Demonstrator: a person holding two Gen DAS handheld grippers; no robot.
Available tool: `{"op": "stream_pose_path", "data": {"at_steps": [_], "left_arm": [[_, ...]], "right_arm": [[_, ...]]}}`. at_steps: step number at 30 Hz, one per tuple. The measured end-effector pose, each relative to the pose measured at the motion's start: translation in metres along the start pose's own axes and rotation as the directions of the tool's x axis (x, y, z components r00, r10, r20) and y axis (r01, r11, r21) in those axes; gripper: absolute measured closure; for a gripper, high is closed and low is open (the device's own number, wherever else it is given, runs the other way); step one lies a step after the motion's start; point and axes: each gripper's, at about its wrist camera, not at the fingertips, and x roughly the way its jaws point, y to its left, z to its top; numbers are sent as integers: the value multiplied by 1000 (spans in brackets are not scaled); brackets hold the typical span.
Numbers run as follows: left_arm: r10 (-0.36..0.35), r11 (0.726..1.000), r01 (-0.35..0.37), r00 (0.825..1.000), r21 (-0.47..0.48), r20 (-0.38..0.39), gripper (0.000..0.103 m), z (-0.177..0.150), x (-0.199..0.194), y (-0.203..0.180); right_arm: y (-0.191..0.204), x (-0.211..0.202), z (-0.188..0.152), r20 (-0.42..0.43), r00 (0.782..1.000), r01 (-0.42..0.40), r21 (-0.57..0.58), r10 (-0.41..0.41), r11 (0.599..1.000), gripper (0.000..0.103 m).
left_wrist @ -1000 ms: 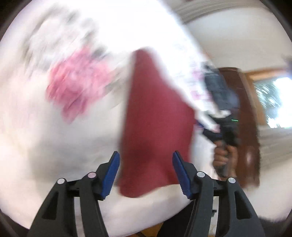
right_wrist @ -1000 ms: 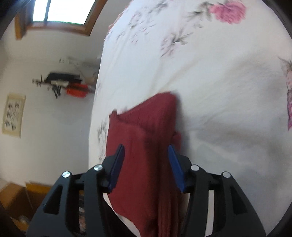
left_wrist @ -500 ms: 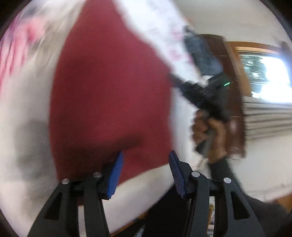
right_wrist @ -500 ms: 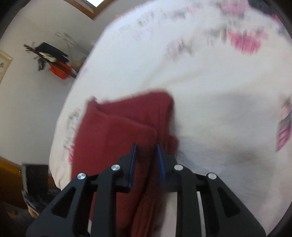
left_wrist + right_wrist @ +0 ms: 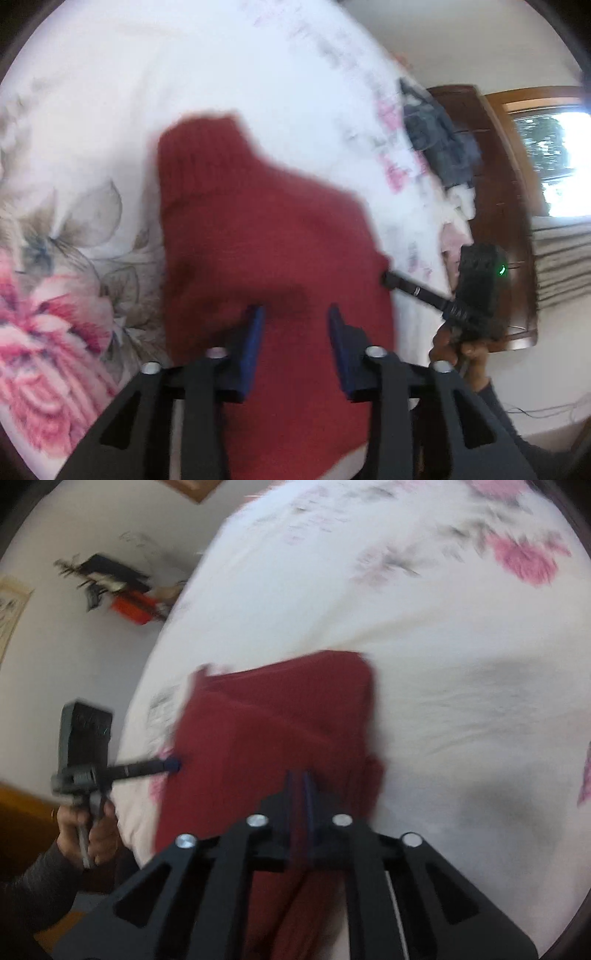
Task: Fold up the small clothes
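Note:
A dark red knit garment [image 5: 258,240] lies partly folded on a white floral bedsheet [image 5: 184,74]. My left gripper [image 5: 297,325] hovers over the garment's near part, open, with a narrowed gap between its blue pads. In the right wrist view, my right gripper [image 5: 299,786] is shut on a raised fold of the red garment [image 5: 277,731], pads almost touching. The left gripper's tip [image 5: 171,764] meets the garment's left edge there. The right gripper's tip [image 5: 386,277] touches the garment's right edge in the left wrist view.
The bedsheet [image 5: 443,664] spreads wide beyond the garment. A pile of dark and pale clothes [image 5: 439,147] lies at the bed's far side by a wooden headboard [image 5: 491,184]. A wall shelf [image 5: 122,587] hangs off the bed's left. Hands [image 5: 88,827] hold both grippers.
My right gripper closed onto a fold of the red garment. My left gripper moved in over the garment and its fingers narrowed. Both views swung across the bed.

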Motion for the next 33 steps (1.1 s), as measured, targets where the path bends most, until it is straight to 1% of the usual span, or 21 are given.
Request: {"op": "stream_pose_path", "data": {"at_steps": [1,3,4,5,6,7,8,9,11,13,15,17,19,21,23,26,28,29,30,31,33], "left_arm": [[-32,999,31,999,30,24,54,-6,-11,-9],[-42,998,40,998,58,38,54,-17,-21,-12],[-35,998,34,999,58,29,54,-22,-19,-10],[-7,998,7,1000,57,4,54,-27,-10,-6],[40,998,-39,999,49,-20,59,-31,3,2],[53,998,-52,998,37,-28,67,-34,12,6],[55,998,-54,998,27,-30,69,-35,11,15],[50,999,-51,999,-4,-18,69,-36,14,13],[14,999,-13,1000,-40,16,62,-39,2,8],[-31,1000,31,999,1,42,59,-52,-17,-10],[-63,998,63,997,5,43,57,-72,-29,-8],[-40,999,40,999,-7,9,58,-86,-21,-2],[-4,998,4,1000,-56,-3,62,-92,-6,12],[-3,998,3,1000,-67,-7,63,-93,-3,17],[24,999,-24,1000,-30,-9,61,-98,-15,7],[-5,997,6,1000,75,-19,59,-114,-39,-18],[6,996,-3,999,88,-40,59,-129,-36,-24],[30,996,-25,998,89,-57,59,-135,-31,-22],[104,990,-96,992,99,-73,59,-143,-19,-16],[135,987,-127,988,99,-77,59,-146,-10,-12],[142,989,-138,986,51,-83,59,-150,3,1]], "right_arm": [[8,-4,-7,-4,1000,-12,-28,12,1000,95],[19,-2,-23,-43,999,-22,-69,19,997,95],[19,6,-28,-69,997,-23,-65,19,998,95],[16,18,-34,-108,994,2,-63,-9,998,101],[10,29,-38,-126,990,61,-74,-70,995,103],[8,34,-34,-130,988,80,-73,-89,994,103],[6,34,-33,-125,988,80,-46,-85,996,103],[10,28,-32,-112,989,89,-36,-93,995,103],[30,12,-34,-84,991,98,-75,-104,992,95],[51,-4,-44,-69,995,60,-117,-68,991,95],[66,-1,-59,-89,993,68,-165,-84,984,95],[63,15,-68,-128,983,106,-176,-130,979,95],[51,37,-74,-160,965,181,-181,-210,967,103],[45,42,-76,-158,965,189,-149,-212,971,103],[60,28,-76,-134,968,191,-148,-211,970,98],[84,0,-89,-101,975,178,-173,-197,969,95],[86,0,-102,-105,968,208,-177,-228,962,95],[80,6,-108,-120,961,230,-161,-250,960,95],[70,7,-110,-134,954,249,-143,-268,958,94],[60,16,-115,-155,945,271,-117,-287,956,91],[49,25,-119,-157,953,255,-46,-259,966,90]]}}
